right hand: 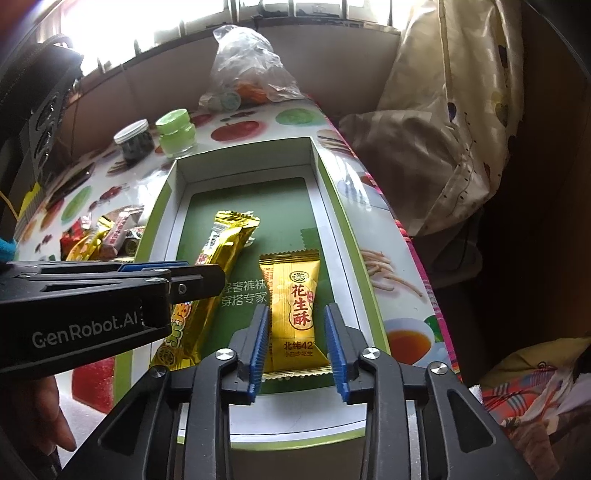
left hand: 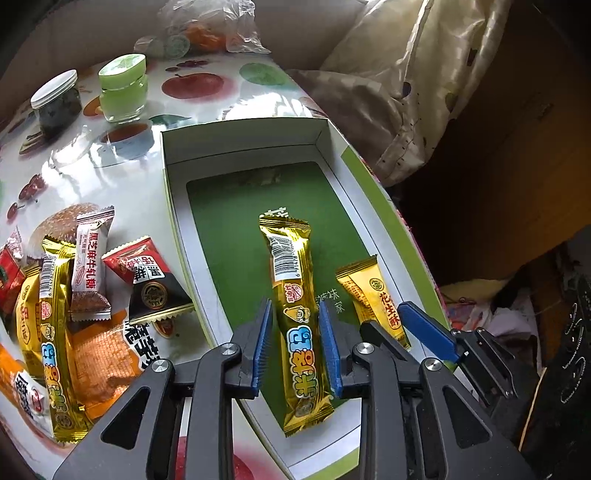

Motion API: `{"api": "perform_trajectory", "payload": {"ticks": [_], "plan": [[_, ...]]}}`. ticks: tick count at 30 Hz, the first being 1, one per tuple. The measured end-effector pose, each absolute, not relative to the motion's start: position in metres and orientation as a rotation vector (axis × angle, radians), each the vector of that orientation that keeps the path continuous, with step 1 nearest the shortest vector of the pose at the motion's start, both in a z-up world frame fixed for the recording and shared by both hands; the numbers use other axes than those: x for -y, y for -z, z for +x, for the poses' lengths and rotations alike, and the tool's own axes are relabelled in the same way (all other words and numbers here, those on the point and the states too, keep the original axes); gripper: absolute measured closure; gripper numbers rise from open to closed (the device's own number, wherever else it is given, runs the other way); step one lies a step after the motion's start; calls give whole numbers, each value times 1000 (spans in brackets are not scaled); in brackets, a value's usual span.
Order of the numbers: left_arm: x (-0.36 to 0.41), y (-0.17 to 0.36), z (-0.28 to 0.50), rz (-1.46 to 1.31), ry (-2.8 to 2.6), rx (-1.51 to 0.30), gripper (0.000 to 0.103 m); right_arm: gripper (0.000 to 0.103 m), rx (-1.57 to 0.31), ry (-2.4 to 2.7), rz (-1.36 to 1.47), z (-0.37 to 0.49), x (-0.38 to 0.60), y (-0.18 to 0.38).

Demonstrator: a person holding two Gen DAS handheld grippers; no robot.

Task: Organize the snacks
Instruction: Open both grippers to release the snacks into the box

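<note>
**Two snacks boxed, a pile still left on the table**

Two packets lie flat on the green floor of the open box [left hand: 334, 146]: a long gold snack bar [left hand: 295, 314] running lengthwise down the middle, and a smaller peanut crisp packet [right hand: 295, 310] beside it, toward the box's right wall. They lie just beside each other; touching or not is hard to tell.

Left claw [left hand: 295, 343]: spread, blue pads either side of the gold bar's lower half, not visibly pressing it. Judged as either just let go or about to grip; cannot tell which.

Right claw [right hand: 298, 341]: spread, straddling the peanut packet's near end, gaps visible on both sides, nothing pinched.

Remaining work: the loose snack pile [left hand: 74, 288] sits on the table [left hand: 229, 96] just outside the box's left wall, near the table's front-left edge. Visible in it: a second gold bar, a white nougat packet, a red-and-black packet, an orange pack underneath, red ones at the far left. Roughly six or more pieces unboxed, so the task looks early, well under half done.

Not part of the job, near the table's far-left corner: a dark jar [left hand: 59, 103], a green jar [left hand: 123, 88], and a plastic bag [left hand: 210, 26] at the far edge.

Most of the box floor is still bare.
</note>
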State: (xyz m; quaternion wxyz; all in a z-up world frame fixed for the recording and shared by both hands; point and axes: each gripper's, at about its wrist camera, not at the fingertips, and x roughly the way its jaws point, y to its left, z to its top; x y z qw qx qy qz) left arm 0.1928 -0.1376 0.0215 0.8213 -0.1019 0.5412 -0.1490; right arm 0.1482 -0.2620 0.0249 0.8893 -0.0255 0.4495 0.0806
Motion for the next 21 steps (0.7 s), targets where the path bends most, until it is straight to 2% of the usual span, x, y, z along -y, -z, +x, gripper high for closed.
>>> {"api": "perform_trajectory", "payload": {"ticks": [3,6,13,21], "plan": [[137,-22,191,-214,315,-1152,74,69,-932,-160,-55,147,263,-25],[136,-24,188,-211,312,-1147,69,66,-929,-150,-58,145,262,-25],[134,-38,177,-164,309,-1104,69,58,-907,-136,-54,139,262,-33],[121,-49,162,-151,290,-1068,69,56,-867,-121,-46,128,257,-47]]}}
